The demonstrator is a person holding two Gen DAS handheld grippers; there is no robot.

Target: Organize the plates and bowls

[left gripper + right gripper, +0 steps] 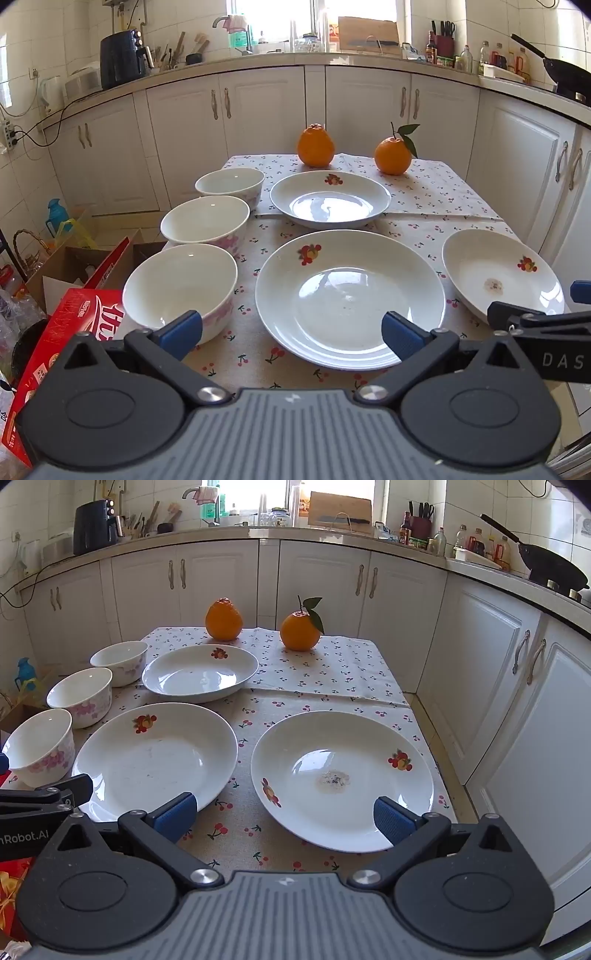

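Three white plates with fruit prints lie on the cherry tablecloth: a far plate [330, 199] [200, 673], a near middle plate [349, 299] [155, 757], and a right plate [502, 275] [341, 779] with a stain in its centre. Three white bowls with pink flowers stand in a row on the left: near [180, 290] [38, 747], middle [205, 223] [80, 696], far [229, 183] [119, 659]. My left gripper [291, 334] is open and empty above the near edge of the middle plate. My right gripper [284, 818] is open and empty by the near edge of the right plate.
Two oranges [316, 145] [392, 155] sit at the table's far edge. A red box [74, 332] and cardboard boxes lie on the floor at the left. White cabinets [498, 672] run behind and to the right of the table.
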